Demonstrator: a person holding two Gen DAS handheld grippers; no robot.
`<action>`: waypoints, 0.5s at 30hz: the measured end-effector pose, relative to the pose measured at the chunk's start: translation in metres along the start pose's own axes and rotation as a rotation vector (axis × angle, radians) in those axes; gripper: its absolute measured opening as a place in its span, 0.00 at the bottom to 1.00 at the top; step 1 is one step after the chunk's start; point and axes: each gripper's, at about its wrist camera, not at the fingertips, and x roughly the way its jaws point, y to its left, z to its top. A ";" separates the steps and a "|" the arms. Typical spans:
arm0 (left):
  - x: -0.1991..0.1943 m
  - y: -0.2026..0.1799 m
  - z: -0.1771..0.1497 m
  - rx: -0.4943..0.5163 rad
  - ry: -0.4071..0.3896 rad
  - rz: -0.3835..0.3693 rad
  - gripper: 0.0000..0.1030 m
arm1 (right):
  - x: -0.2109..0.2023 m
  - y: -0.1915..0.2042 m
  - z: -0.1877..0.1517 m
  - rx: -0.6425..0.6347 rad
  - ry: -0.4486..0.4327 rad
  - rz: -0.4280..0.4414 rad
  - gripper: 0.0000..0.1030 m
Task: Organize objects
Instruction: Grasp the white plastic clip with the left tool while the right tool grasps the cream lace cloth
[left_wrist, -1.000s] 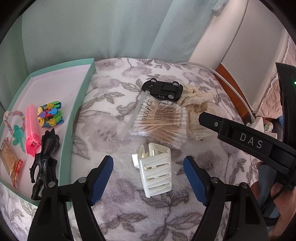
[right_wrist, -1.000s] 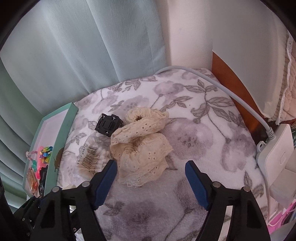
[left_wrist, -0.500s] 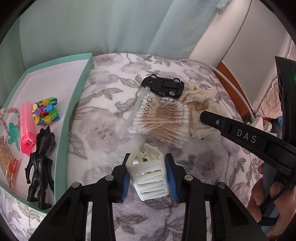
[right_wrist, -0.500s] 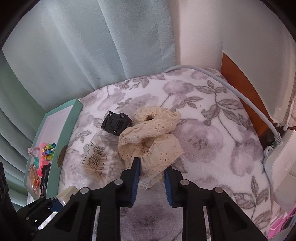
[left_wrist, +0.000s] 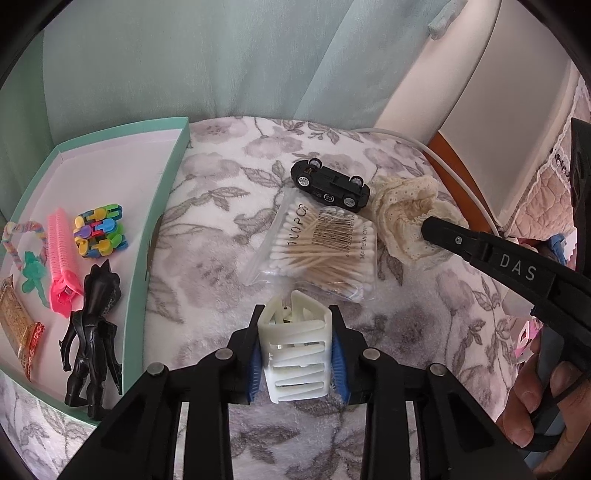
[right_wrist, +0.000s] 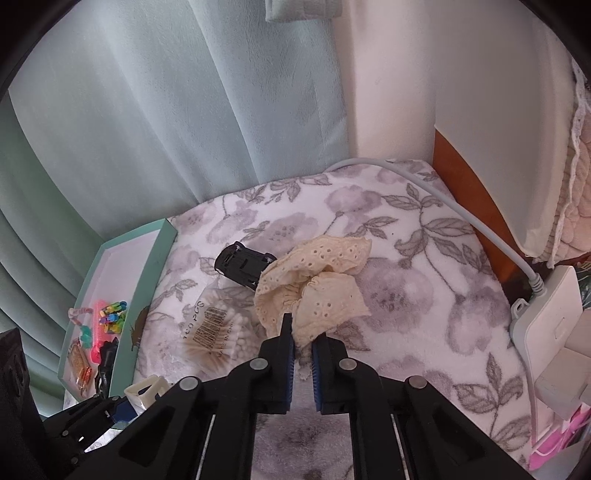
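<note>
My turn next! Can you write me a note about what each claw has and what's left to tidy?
Left claw: shut on the white hair clip.
Right claw: shut on the cream lace scrunchie.
Done: black figure, pink comb, colourful clips and a few more small things lie in the teal tray.
Left: both held things go to the tray, probably; then the cotton swab bag and upside-down toy car, both on the floral blanket.

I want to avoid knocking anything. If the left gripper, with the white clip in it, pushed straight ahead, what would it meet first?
Most likely the bag of cotton swabs, lying just beyond the white clip in the left gripper. The black toy car lies farther on. Height above the blanket is unclear.
</note>
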 end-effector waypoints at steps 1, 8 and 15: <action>-0.001 0.000 0.001 0.000 -0.004 -0.003 0.32 | -0.001 0.000 0.000 -0.001 -0.004 -0.003 0.09; -0.013 0.003 0.007 -0.007 -0.039 -0.016 0.31 | -0.019 0.004 0.007 -0.016 -0.043 -0.020 0.08; -0.029 0.010 0.013 -0.021 -0.085 -0.029 0.31 | -0.037 0.021 0.014 -0.053 -0.083 -0.022 0.08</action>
